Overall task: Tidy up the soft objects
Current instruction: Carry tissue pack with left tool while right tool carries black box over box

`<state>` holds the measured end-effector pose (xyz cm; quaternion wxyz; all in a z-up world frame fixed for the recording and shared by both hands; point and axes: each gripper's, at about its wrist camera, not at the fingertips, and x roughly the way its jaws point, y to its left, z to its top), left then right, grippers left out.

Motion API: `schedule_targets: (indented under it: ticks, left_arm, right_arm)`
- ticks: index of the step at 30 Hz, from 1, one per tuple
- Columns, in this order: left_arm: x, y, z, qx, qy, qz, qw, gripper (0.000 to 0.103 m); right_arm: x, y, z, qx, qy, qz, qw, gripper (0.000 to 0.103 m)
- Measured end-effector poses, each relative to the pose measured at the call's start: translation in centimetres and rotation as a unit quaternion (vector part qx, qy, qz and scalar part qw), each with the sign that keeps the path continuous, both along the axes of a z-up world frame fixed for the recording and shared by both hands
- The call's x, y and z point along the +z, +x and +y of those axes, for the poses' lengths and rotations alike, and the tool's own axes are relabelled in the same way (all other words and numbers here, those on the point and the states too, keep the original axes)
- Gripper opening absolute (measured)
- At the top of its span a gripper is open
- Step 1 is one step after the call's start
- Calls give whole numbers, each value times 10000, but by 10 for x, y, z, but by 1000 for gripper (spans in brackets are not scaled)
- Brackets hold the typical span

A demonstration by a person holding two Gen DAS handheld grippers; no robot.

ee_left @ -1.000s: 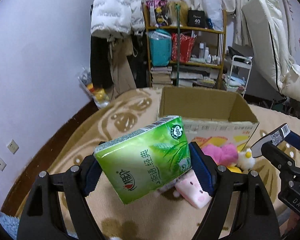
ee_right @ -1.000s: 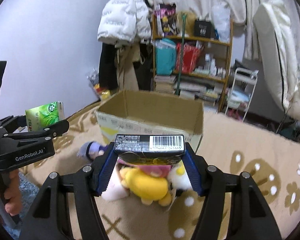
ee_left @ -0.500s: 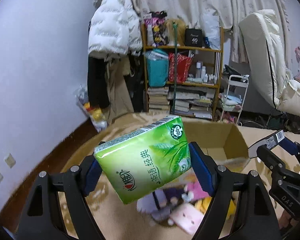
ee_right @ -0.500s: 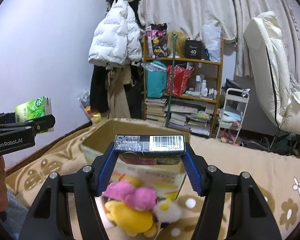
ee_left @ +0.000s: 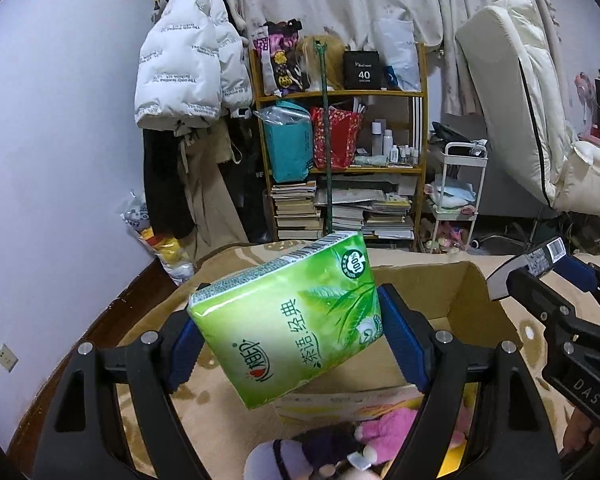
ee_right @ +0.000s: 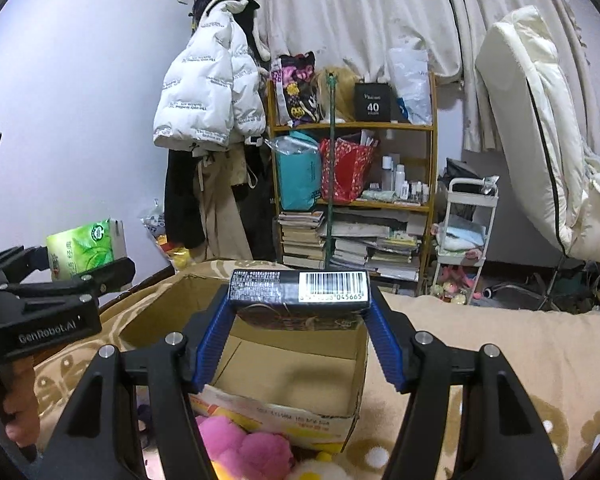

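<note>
Left claw clamps the green tissue pack, tilted, at frame centre above the open cardboard box; right claw grips the black packet level between its blue pads, over the box; plush toys lie at the lower edge.

Both wrist cameras look forward along their fingers, close above the cardboard box, facing the bookshelf; they share these, the left view apparently leftmost.
</note>
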<state>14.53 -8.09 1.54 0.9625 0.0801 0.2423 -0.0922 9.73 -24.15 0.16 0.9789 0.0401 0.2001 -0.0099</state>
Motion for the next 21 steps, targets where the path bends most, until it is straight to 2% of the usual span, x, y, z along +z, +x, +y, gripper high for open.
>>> schedule_targets:
  ticks: [14,21]
  left_arm:
    - [-40,31,-5,40,55,269,9996,80]
    - [-51,37,-12,15,205,393,9990,80]
  right_arm:
    - [-29,30,-8,19,20,380,9993,68]
    - [-37,32,-15,-31,259,474,9985,68]
